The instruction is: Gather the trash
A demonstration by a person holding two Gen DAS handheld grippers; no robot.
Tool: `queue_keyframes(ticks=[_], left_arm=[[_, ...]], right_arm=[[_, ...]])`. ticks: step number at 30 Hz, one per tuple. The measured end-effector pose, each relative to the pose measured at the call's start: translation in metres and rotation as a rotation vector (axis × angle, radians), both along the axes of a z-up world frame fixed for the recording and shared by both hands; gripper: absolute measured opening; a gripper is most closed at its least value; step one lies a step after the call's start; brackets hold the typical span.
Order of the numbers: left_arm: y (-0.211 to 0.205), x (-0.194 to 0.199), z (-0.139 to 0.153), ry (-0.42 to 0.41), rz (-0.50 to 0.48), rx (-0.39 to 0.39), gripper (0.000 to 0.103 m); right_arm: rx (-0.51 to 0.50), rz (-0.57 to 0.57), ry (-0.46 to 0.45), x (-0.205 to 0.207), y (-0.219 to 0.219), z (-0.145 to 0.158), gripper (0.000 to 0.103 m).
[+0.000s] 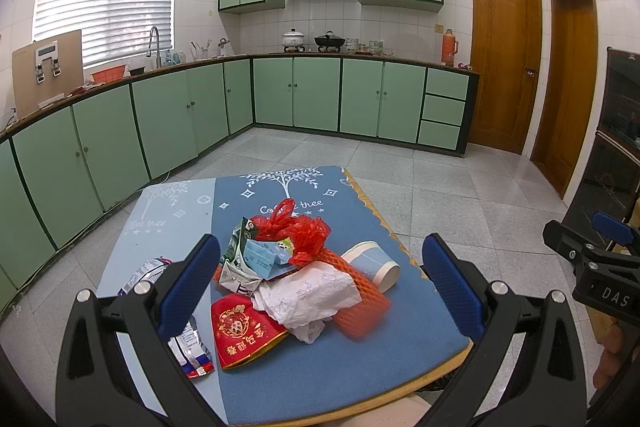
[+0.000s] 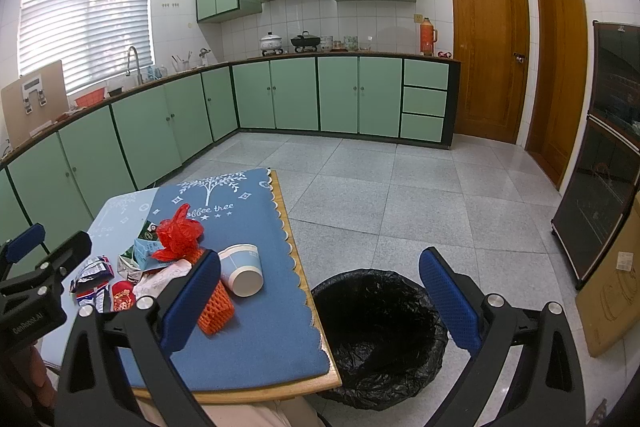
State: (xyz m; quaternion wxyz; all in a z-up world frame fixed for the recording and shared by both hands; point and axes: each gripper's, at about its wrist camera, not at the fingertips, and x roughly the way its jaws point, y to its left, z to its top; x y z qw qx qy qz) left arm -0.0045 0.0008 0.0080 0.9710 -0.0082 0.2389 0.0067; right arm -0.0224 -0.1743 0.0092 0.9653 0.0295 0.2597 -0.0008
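Trash pile (image 1: 296, 275) mid-table, bare blue cloth (image 1: 360, 379) toward the near edge.
My left tongs (image 1: 320, 287) and right tongs (image 2: 320, 303) hover spread, empty; black-lined bin (image 2: 380, 339) at the table's 3 o'clock.

Crinkled glossy black plastic bin liner (image 2: 380, 339); matt blue cloth mat (image 1: 360, 359).

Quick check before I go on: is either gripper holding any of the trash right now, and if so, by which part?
Nothing is held. The left gripper and the right gripper are both open with nothing between their fingers. The trash pile lies on the table.
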Motion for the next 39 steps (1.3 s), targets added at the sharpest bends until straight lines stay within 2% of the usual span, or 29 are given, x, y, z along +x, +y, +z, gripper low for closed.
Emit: queue_keyframes(ticks=[29, 39], left_arm=[[0.000, 0.000, 0.000, 0.000, 0.000, 0.001, 0.098], [0.012, 0.000, -0.002, -0.009, 0.027, 0.004, 0.098]], right_arm=[[0.002, -0.001, 0.001, 0.001, 0.000, -0.001, 0.097], [-0.003, 0.005, 0.008, 0.006, 0.001, -0.005, 0.097]])
